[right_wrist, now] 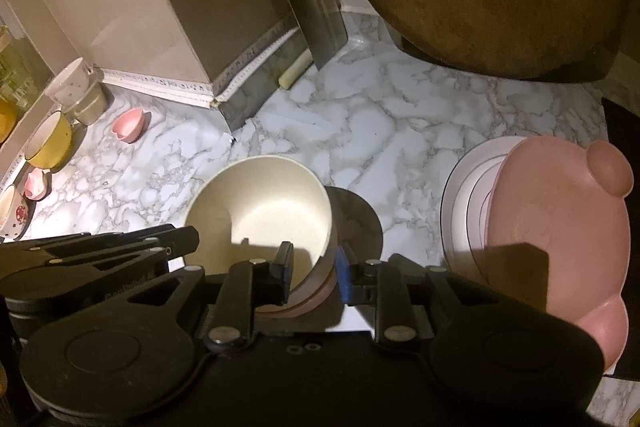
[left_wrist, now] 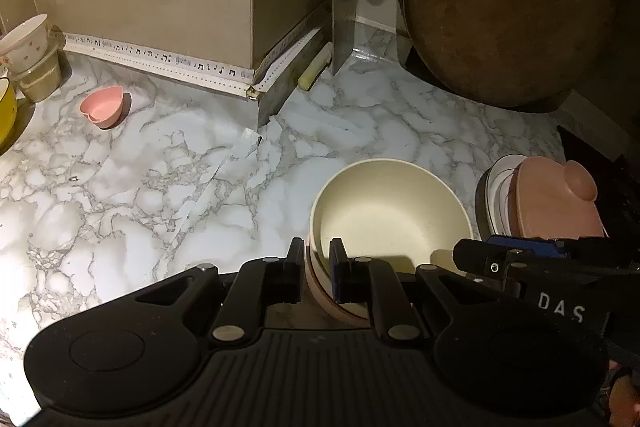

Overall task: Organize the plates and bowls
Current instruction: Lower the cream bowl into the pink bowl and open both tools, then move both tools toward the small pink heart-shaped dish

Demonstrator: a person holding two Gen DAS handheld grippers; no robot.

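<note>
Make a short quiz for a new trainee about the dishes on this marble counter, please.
1. True or false: the cream bowl sits nested inside a pink bowl.
2. What stands to the right of the cream bowl? A) a stack of plates; B) a kettle; C) a yellow bowl.
3. What shape is the small pink bowl near the wall?

Key: 1 true; 2 A; 3 a heart.
</note>
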